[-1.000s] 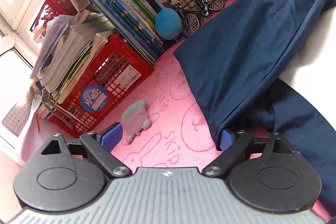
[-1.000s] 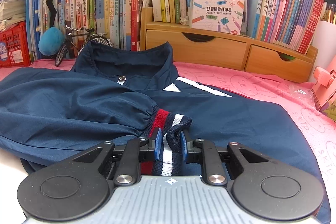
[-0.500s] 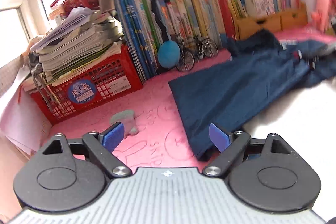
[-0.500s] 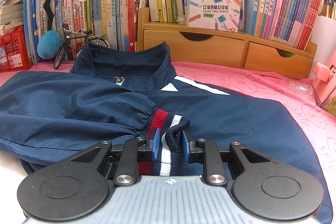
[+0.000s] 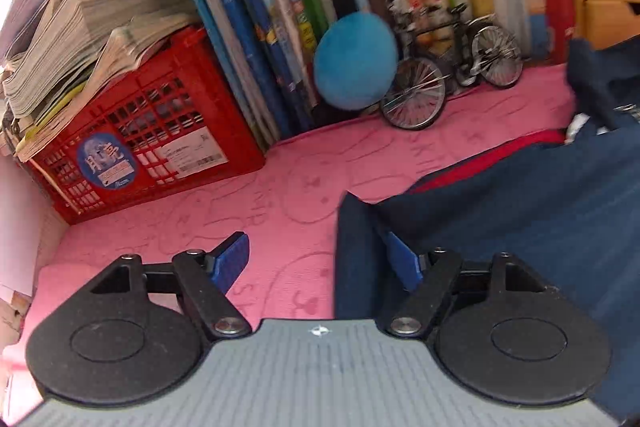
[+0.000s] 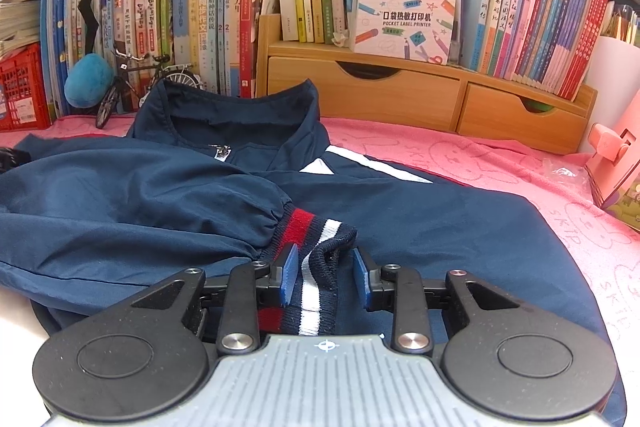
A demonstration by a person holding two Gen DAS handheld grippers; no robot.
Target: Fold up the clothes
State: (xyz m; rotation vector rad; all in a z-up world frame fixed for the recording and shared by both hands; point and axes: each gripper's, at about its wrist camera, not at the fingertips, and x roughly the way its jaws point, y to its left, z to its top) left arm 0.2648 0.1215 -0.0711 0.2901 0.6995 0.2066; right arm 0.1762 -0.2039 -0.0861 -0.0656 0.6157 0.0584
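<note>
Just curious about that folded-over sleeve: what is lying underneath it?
The sleeve and its striped cuff lie on the jacket's navy body, which rests on the pink mat. What is beneath the covered part is hidden.

White printer box (image 6: pixel 404 17) on the wooden drawer shelf (image 6: pixel 420 99): "口袋热敏打印机", beneath it "POCKET LABEL PRINTER". Pink towel (image 6: pixel 520 179) over the table: "SKIP" pressed into the pile, repeated, with rabbit outlines. Red crate (image 5: pixel 152 143): round blue sticker with white characters "月亮"; beside it a white barcode label, print too small. Book spines (image 6: pixel 224 27): "2" legible twice.
</note>
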